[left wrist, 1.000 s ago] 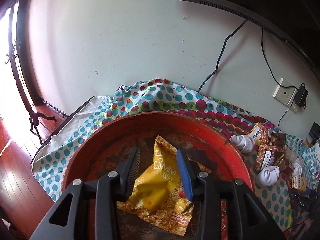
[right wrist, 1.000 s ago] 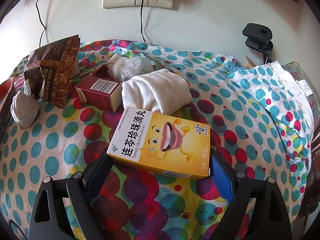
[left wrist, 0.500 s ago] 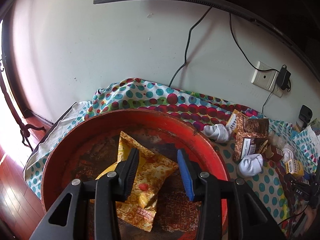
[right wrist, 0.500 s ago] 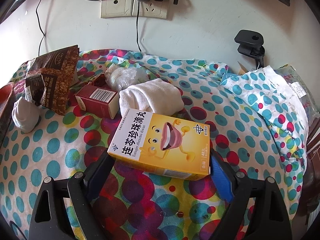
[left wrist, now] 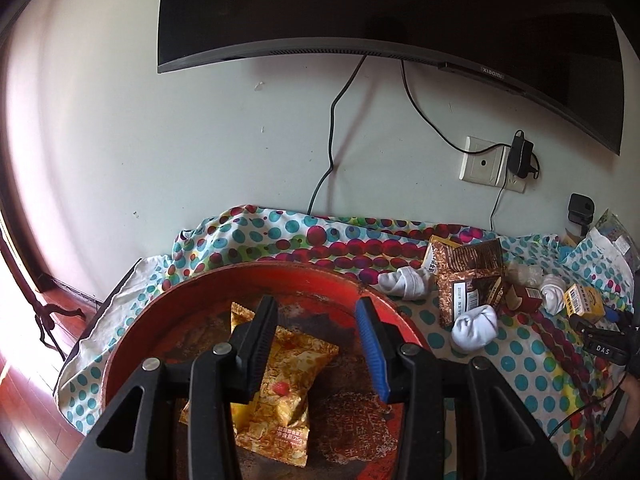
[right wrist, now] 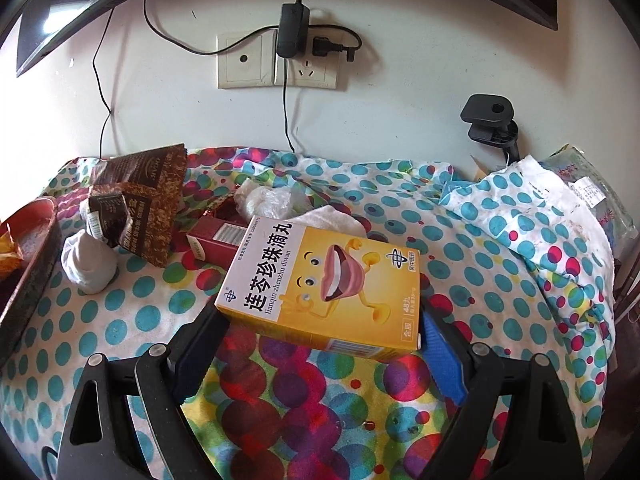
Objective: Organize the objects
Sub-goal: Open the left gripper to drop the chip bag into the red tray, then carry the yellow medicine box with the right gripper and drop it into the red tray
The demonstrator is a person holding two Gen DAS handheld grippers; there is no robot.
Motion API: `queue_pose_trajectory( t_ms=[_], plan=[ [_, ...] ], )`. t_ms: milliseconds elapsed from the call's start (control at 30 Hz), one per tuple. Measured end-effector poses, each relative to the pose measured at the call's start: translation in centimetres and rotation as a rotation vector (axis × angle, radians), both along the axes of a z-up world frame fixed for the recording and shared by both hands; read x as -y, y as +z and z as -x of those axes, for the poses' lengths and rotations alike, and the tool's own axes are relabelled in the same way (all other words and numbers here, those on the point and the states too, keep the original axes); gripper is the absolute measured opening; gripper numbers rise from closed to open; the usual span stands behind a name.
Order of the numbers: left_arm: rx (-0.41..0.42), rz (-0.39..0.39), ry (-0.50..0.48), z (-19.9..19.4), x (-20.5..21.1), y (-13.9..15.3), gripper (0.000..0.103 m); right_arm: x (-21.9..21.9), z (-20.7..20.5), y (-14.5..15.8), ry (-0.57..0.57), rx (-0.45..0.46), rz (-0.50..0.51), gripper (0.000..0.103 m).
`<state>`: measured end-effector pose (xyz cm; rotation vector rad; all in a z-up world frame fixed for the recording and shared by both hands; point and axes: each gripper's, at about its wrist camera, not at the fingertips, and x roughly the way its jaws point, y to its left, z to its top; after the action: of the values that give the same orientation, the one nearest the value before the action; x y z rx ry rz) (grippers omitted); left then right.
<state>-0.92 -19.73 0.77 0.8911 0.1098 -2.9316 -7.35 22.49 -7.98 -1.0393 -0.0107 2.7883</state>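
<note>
My left gripper is open and empty above the red round tray. A yellow snack packet lies flat in the tray, below the fingers. My right gripper is shut on a yellow medicine box and holds it above the dotted cloth. The same box and right gripper show at the far right of the left wrist view.
On the cloth lie brown snack bags, a red box, rolled white socks, a white towel and a crumpled plastic bag. The tray's edge shows at left. A wall socket and a monitor are behind.
My left gripper let go of the yellow packet, which now lies in the tray, and rose and pulled back. My right gripper lifted the yellow box off the cloth.
</note>
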Motion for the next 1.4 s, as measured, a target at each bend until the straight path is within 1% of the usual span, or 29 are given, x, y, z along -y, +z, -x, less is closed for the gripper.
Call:
queue_pose_trajectory(
  t_ms=[33,100,200,300,433,533,667,733,867,967,1167,1267,1400],
  plan=[
    [-0.001,-0.019,0.006,0.0,0.5,0.0,0.043,1.5,-0.5,0.5,0.007,-0.006,-0.006,0.088],
    [0.011,-0.044,0.015,0.0,1.4,-0.1,0.044,3.0,-0.3,1.5,0.038,-0.017,0.004,0.088],
    [0.008,-0.062,0.035,-0.2,2.2,-0.3,0.045,6.1,0.2,3.0,0.104,-0.027,-0.014,0.088],
    [0.001,-0.070,0.049,-0.3,2.6,-0.4,0.045,10.1,0.8,4.1,0.195,-0.031,-0.030,0.089],
    [-0.001,-0.067,0.068,-0.4,3.1,-0.4,0.045,15.5,0.8,4.7,0.324,-0.021,-0.052,0.089],
    [-0.019,-0.073,0.093,-0.7,3.6,-0.2,0.045,19.3,1.1,4.8,0.420,0.002,-0.057,0.089],
    [-0.033,-0.120,0.139,-1.0,5.3,-0.3,0.046,24.1,2.7,4.6,0.524,0.047,-0.044,0.088],
    [-0.026,-0.136,0.161,-1.0,6.1,-0.5,0.046,26.2,3.6,4.5,0.555,0.061,-0.032,0.089],
    [-0.038,-0.171,0.211,-1.3,7.8,-0.7,0.046,30.1,5.8,4.6,0.611,0.086,-0.020,0.088],
    [-0.044,-0.205,0.233,-1.6,9.1,-0.9,0.046,32.5,7.7,4.4,0.639,0.126,0.021,0.088],
    [-0.053,-0.227,0.285,-2.2,10.9,-1.2,0.046,37.8,10.7,3.9,0.684,0.186,0.002,0.089],
    [-0.067,-0.265,0.299,-2.5,11.8,-1.2,0.046,39.5,12.4,3.3,0.684,0.232,0.017,0.089],
    [-0.064,-0.330,0.318,-2.6,12.8,-1.8,0.046,41.0,13.7,2.5,0.683,0.261,0.010,0.089]
  ],
)
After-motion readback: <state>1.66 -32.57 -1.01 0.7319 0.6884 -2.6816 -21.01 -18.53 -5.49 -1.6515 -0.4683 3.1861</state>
